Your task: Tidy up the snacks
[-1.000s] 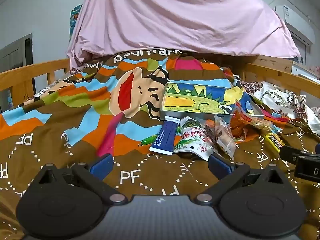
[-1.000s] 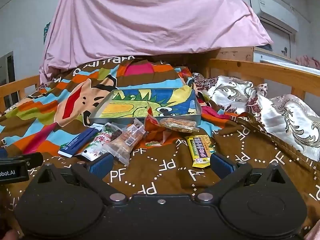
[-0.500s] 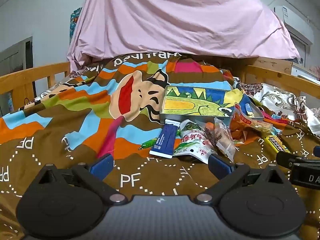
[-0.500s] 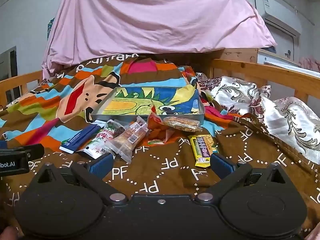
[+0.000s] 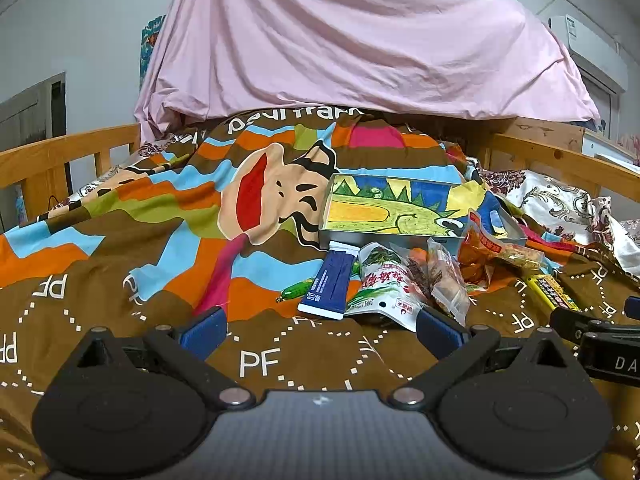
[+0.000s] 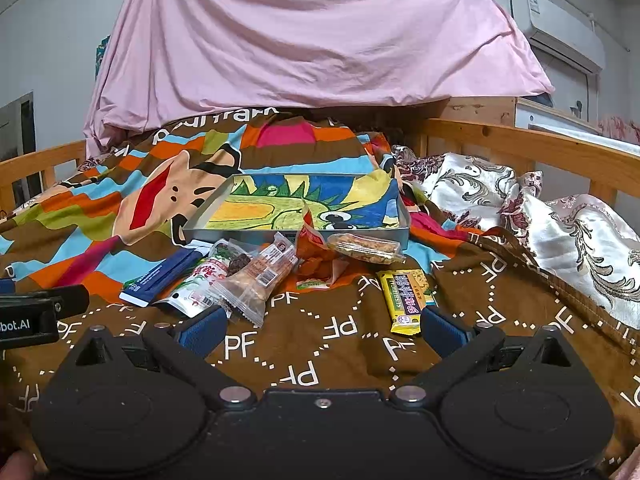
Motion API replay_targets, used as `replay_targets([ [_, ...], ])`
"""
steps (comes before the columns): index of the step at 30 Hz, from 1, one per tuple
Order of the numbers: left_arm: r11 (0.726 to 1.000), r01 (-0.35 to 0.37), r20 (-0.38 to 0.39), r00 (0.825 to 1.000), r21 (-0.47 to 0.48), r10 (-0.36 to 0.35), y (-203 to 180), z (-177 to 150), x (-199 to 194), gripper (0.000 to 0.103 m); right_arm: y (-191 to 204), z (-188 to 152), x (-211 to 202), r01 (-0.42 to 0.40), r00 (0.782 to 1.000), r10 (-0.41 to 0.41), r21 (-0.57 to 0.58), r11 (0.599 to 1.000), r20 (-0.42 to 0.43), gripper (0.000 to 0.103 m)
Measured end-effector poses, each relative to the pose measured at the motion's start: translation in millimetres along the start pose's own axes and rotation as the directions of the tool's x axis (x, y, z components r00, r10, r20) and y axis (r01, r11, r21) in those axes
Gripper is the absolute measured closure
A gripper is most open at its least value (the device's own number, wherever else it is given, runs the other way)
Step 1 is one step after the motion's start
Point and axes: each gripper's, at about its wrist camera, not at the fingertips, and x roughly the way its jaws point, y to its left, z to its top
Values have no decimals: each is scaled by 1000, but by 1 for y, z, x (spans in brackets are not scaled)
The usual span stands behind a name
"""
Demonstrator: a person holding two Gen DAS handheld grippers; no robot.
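A shallow metal tray with a dinosaur drawing inside lies on the patterned blanket, also in the left wrist view as the tray. Several snack packets are piled in front of it: a blue packet, a white-green pouch, a clear packet, an orange bag, a cereal bar and a yellow bar. My left gripper is open, short of the blue packet. My right gripper is open, its right pad beside the yellow bar. Nothing is held.
The brown "PF" blanket covers the bed. Wooden rails run along both sides. A pink sheet drapes over the far end. A floral satin quilt is bunched on the right.
Both grippers have lifted and tilted slightly, so the snacks and tray sit a little lower in each view. Nothing was picked up or shifted.
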Motion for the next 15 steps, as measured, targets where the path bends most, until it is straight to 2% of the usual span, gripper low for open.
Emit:
replay_targets([
  [15, 1000, 2, 2, 1000, -4, -2, 1, 1, 0, 0, 2, 1, -1, -1, 1000, 1, -1, 1000, 2, 0],
])
